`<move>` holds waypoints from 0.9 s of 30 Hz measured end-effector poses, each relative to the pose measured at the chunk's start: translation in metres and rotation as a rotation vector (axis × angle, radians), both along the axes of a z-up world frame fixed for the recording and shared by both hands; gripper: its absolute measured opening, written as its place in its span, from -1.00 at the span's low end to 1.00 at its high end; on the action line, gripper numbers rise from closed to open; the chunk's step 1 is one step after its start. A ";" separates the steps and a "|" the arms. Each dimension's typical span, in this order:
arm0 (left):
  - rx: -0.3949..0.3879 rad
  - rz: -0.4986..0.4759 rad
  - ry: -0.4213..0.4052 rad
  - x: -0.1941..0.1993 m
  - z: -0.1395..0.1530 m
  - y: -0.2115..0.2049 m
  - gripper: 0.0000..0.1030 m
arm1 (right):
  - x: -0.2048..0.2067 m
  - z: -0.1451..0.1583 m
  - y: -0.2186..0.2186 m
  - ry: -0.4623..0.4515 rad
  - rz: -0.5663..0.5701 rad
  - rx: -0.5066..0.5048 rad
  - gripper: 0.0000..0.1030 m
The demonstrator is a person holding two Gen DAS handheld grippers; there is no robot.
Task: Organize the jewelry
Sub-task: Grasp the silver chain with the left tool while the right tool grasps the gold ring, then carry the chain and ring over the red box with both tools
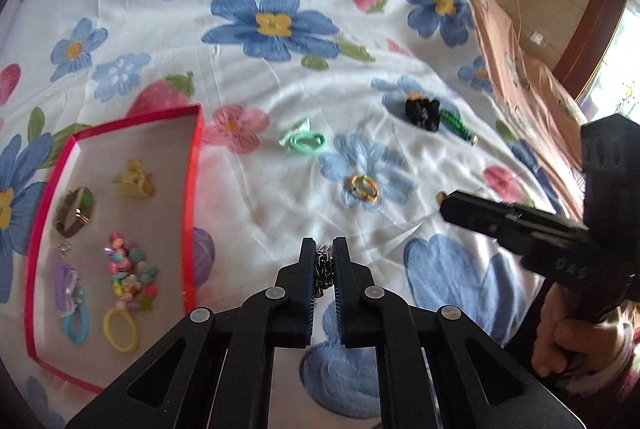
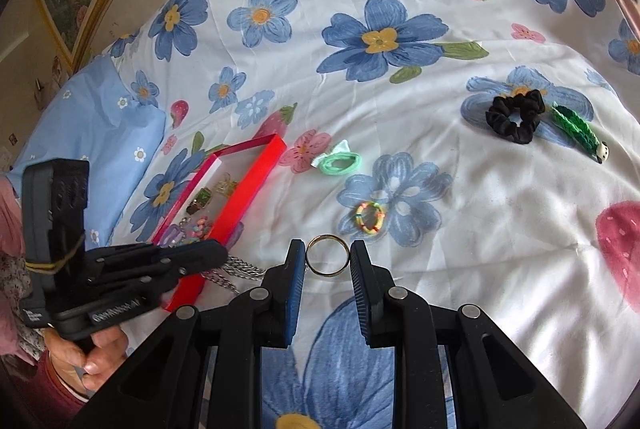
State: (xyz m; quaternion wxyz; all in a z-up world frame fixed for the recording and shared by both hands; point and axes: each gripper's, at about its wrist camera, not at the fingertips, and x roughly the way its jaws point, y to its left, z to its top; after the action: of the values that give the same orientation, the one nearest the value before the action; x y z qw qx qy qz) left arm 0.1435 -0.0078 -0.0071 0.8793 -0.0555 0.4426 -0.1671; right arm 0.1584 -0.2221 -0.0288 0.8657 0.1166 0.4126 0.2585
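My left gripper is shut on a silver chain, which hangs between its pads just right of the red box. In the right wrist view the same chain dangles below the left gripper, over the red box's near corner. My right gripper is shut on a gold ring, held upright above the flowered bedsheet. A watch, a yellow clip, a bead bracelet and hair ties lie in the box.
On the sheet lie a green hair tie, a rainbow tie, a black scrunchie and a green braided clip. A blue pillow sits left, with pink cloth along the bed's right edge.
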 end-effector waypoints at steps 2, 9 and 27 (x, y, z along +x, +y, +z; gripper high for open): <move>-0.007 0.011 -0.030 -0.011 0.014 0.009 -0.87 | -0.003 0.006 0.005 -0.010 0.014 0.005 -0.55; -0.048 0.067 -0.080 -0.043 0.043 0.045 -0.87 | -0.010 0.020 0.032 -0.040 0.075 0.009 -0.55; -0.064 0.239 -0.130 -0.087 0.070 0.128 -0.87 | -0.023 0.036 0.129 -0.076 0.277 0.002 -0.55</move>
State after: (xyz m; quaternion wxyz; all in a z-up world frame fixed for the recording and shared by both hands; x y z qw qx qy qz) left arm 0.0565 0.1200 0.0628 0.9175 -0.1247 0.3695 -0.0782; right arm 0.1356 -0.0929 0.0070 0.8367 0.0494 0.3912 0.3801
